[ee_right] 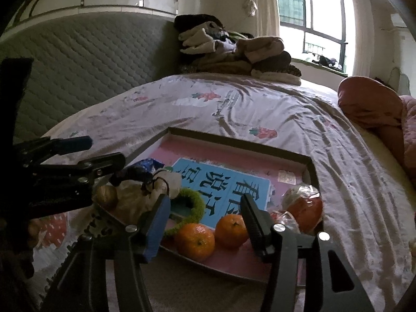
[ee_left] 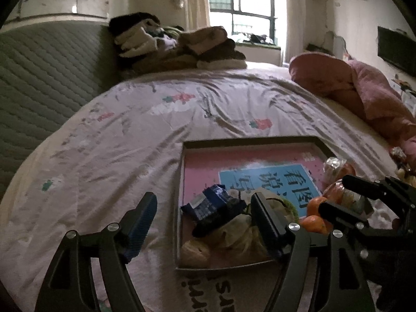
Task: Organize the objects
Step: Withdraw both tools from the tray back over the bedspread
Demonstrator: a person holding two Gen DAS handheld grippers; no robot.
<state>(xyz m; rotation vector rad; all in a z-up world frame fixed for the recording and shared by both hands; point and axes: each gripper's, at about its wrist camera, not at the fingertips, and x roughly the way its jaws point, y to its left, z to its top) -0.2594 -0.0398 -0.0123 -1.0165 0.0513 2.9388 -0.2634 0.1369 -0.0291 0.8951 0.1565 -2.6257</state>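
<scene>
A dark-rimmed tray (ee_left: 249, 140) (ee_right: 234, 140) with a pink floor and a blue label lies on the bed. It holds a blue packet (ee_left: 208, 202) (ee_right: 149, 163), a crumpled pale bag (ee_left: 239, 231) (ee_right: 135, 197), a green fuzzy ring (ee_right: 195, 202), two tangerines (ee_right: 195, 241) (ee_right: 231, 230) and a wrapped orange item (ee_right: 304, 205). My left gripper (ee_left: 202, 202) (ee_right: 105, 148) hovers open over the tray's near left corner, gripping nothing. My right gripper (ee_right: 205, 202) (ee_left: 335, 195) is open above the tangerines, its pads not pressing them.
The flowered bedsheet (ee_left: 117, 143) stretches left of and beyond the tray. Folded clothes (ee_left: 182, 44) (ee_right: 234, 49) are piled by the grey quilted headboard (ee_left: 46, 65). A pink quilt (ee_left: 351, 85) (ee_right: 371, 104) lies bunched at the right, with a window behind.
</scene>
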